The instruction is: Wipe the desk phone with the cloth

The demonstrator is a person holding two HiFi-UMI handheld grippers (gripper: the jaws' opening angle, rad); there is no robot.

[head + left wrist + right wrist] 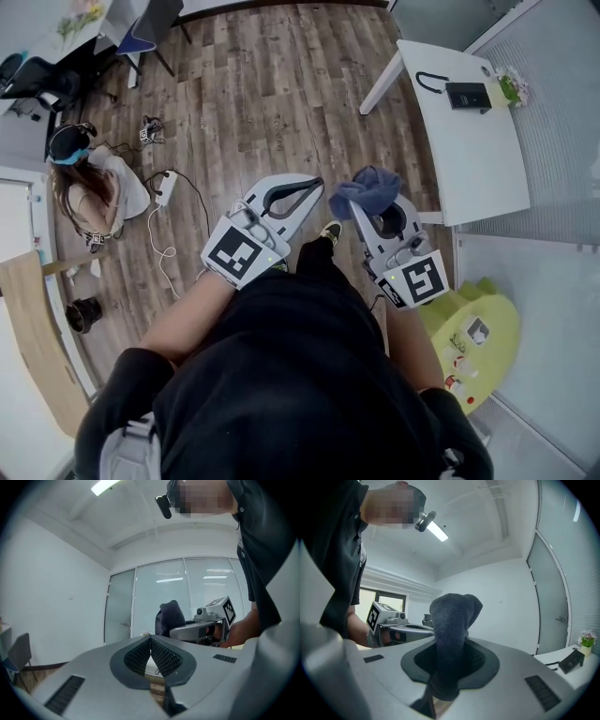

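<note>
The black desk phone (468, 95) lies on a white desk (469, 159) at the upper right, well away from both grippers. My right gripper (363, 206) is shut on a bunched dark blue-grey cloth (367, 186), which sticks up out of its jaws. In the right gripper view the cloth (453, 620) fills the jaws, and the phone (572, 660) shows small at the far right. My left gripper (316, 186) is held beside it, shut with nothing between its pads (161, 656). Both are raised above the wooden floor.
A person (89, 192) sits on the floor at the left, with cables and a power strip (166, 186) nearby. A yellow-green low table (478, 328) stands at the lower right, a wooden board (33, 328) at the left edge. A small flower pot (512, 86) sits on the desk.
</note>
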